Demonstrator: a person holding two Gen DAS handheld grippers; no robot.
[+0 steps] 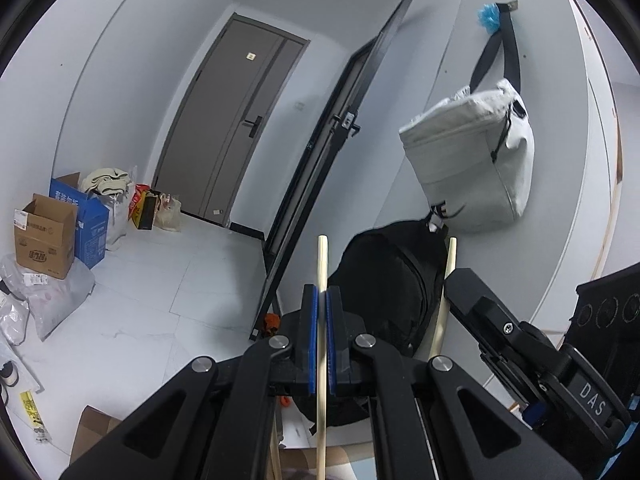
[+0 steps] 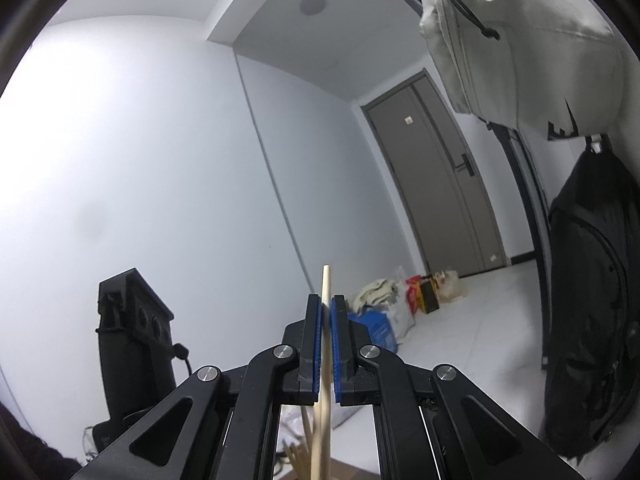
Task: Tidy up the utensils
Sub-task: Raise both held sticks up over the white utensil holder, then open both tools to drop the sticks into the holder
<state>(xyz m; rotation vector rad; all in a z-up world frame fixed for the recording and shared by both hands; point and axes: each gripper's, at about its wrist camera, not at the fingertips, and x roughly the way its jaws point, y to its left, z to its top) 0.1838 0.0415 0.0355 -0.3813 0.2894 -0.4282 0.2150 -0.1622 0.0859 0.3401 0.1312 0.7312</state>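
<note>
Both grippers clamped tight: left gripper (image 1: 322, 300) on one wooden chopstick (image 1: 322, 264), right gripper (image 2: 326, 308) on another chopstick (image 2: 325, 280), held upright. Only left view shows cardboard boxes (image 1: 46, 236); grey bag (image 1: 472, 152) & black backpack (image 1: 384, 280) hang close ahead

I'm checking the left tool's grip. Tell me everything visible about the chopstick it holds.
The chopstick is a thin, pale, wood-like round stick, plain, with a blunt tip. It stands nearly upright in the left wrist view, pinched between the blue pads of the shut left tool. Its tip rises above the fingers; its lower part runs down out of frame. Only the pads touch it.
</note>
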